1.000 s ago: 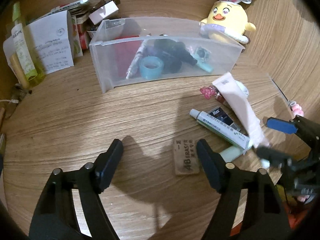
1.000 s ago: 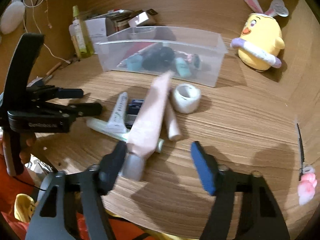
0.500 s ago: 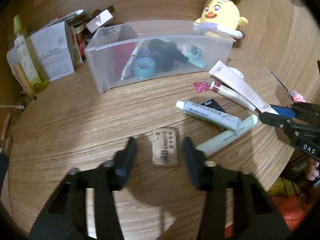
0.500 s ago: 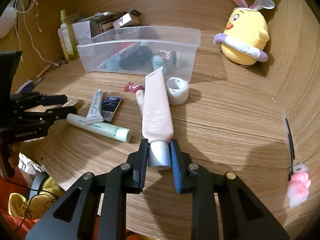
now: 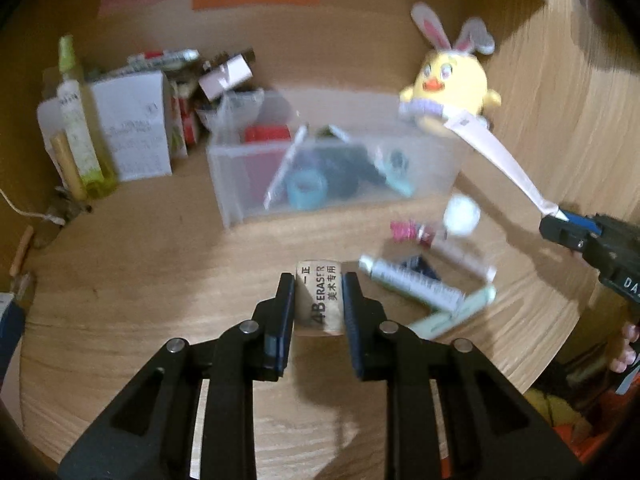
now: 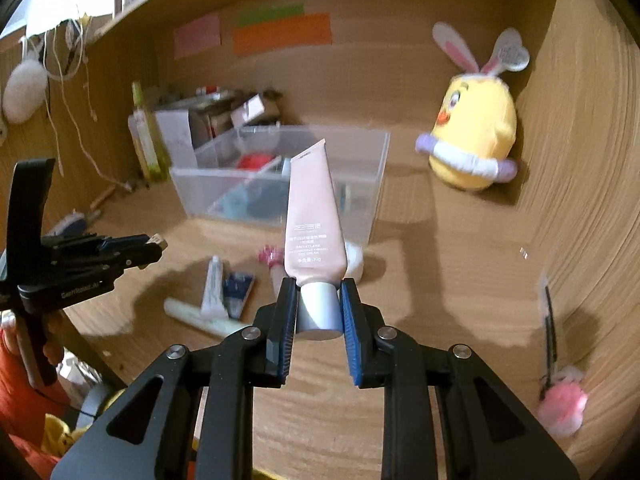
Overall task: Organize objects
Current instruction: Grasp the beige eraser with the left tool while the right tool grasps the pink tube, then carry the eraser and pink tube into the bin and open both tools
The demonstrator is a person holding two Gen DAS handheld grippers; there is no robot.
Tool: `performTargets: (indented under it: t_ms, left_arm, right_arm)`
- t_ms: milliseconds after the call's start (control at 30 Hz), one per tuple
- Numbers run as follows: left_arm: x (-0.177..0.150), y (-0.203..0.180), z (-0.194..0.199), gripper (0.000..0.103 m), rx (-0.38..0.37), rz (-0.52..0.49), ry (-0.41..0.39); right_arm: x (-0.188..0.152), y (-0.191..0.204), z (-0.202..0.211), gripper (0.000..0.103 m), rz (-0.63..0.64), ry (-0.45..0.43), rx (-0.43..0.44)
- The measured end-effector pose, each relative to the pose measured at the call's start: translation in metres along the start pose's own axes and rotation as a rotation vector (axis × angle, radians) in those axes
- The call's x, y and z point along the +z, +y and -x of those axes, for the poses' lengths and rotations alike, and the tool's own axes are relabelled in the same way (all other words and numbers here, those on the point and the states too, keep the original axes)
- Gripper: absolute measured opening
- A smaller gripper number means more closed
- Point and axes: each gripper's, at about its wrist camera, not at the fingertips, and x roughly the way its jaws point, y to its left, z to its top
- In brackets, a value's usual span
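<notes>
1. Squeezing an eraser low in the middle of its view, the left gripper has just been closing its jaws, and both pads now press the eraser's sides; the eraser is off the wooden table.
2. The right gripper is clamped on the grey cap of a pink tube; the tube sticks up in the middle of that view, in front of the clear box.
3. The clear box sits in the middle of the left view with small things inside; a yellow chick toy is at its upper right.
4. More tubes lie on the table, right of the eraser.
</notes>
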Motion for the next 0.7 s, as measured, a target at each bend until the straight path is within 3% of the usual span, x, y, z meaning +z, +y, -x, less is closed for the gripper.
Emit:
performTargets:
  t_ms: [367, 700]
  left_arm:
    - [0.052, 0.011, 0.017, 0.023, -0.008, 0.048, -0.149]
    - [0.097, 0.021, -0.013, 0.023, -0.01, 0.078, -0.142]
  right_arm:
    - [0.055, -0.005, -0.017, 0.02, 0.007, -0.08, -0.003]
    - [0.106, -0.013, -0.072, 0.02, -0.007, -0.023, 0.085]
